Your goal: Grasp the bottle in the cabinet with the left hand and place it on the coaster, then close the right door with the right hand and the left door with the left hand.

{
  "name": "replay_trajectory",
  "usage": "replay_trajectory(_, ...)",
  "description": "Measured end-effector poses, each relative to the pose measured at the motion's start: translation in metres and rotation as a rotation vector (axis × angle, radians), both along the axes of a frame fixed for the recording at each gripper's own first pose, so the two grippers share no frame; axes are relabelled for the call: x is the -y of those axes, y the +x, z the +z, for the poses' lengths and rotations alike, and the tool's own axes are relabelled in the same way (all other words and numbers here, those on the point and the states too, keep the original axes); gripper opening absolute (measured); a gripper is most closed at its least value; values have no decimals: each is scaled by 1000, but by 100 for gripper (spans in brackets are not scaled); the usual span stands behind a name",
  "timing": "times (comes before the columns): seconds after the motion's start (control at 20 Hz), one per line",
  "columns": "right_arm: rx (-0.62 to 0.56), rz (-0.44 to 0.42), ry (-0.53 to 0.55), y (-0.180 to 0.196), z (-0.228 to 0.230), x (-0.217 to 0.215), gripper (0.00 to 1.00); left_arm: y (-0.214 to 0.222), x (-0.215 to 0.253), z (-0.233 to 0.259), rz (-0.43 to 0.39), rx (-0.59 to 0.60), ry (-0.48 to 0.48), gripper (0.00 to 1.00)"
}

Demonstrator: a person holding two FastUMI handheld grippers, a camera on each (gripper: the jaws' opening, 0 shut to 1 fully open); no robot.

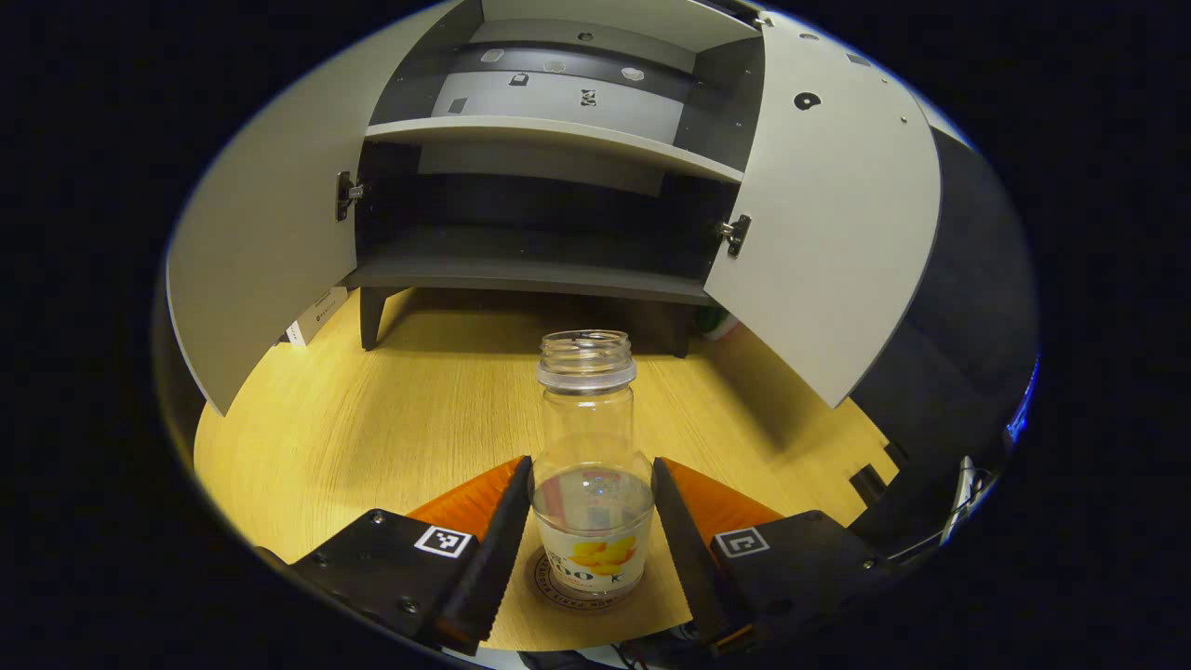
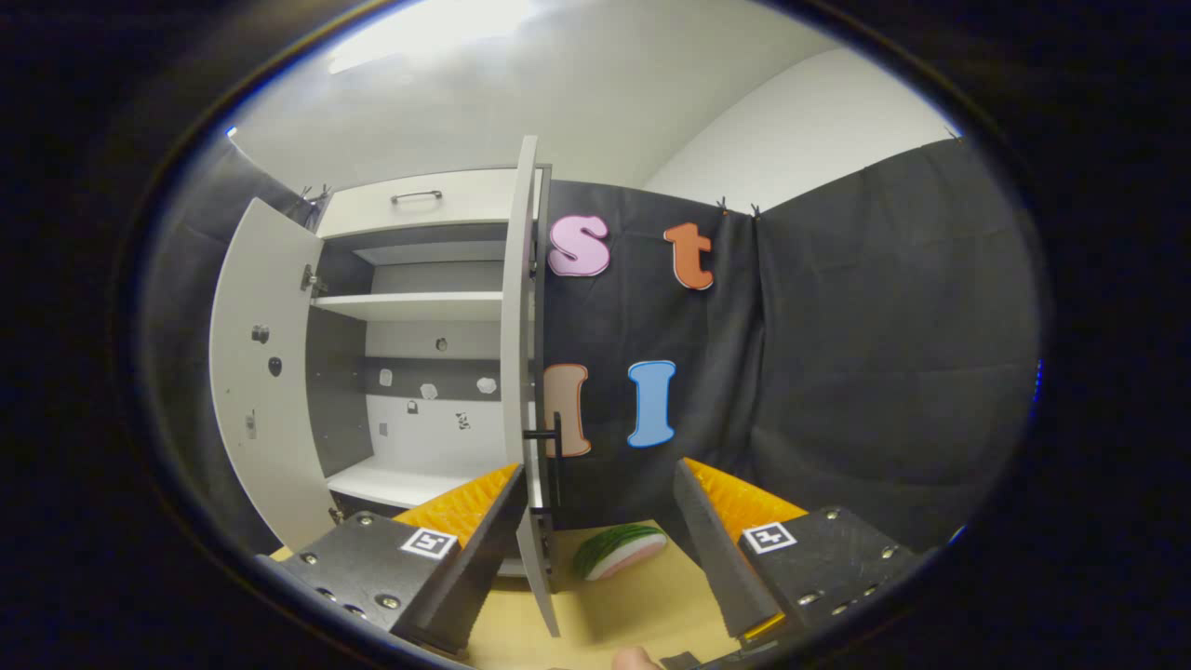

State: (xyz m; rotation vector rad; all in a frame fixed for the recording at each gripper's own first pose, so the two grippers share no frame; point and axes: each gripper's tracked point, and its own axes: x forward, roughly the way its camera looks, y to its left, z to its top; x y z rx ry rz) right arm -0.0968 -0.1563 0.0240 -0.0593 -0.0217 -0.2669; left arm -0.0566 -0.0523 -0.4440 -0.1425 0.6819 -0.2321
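The bottle (image 1: 588, 465) stands upright on the coaster (image 1: 549, 586) on the tabletop (image 1: 372, 419), uncapped, with a little clear liquid low inside. The left gripper (image 1: 591, 521) has its jaws spread to either side of it, seemingly not pressing, so the placing looks done. Beyond, the cabinet (image 1: 558, 140) has bare shelves and both doors open. The right gripper (image 2: 595, 549), jaws spread and empty, faces the right door (image 2: 521, 372) edge-on; both closings remain.
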Motion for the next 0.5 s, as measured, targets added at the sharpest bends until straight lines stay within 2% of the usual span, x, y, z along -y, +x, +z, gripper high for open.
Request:
replay_trajectory(0.1, -2, -2, -4, 1, -1, 0, 93, 2, 0, 2, 11, 30, -2, 80)
replay_trajectory(0.5, -17, 70, -3, 24, -8, -24, 96, -21, 1, 6, 5, 19, 17, 82)
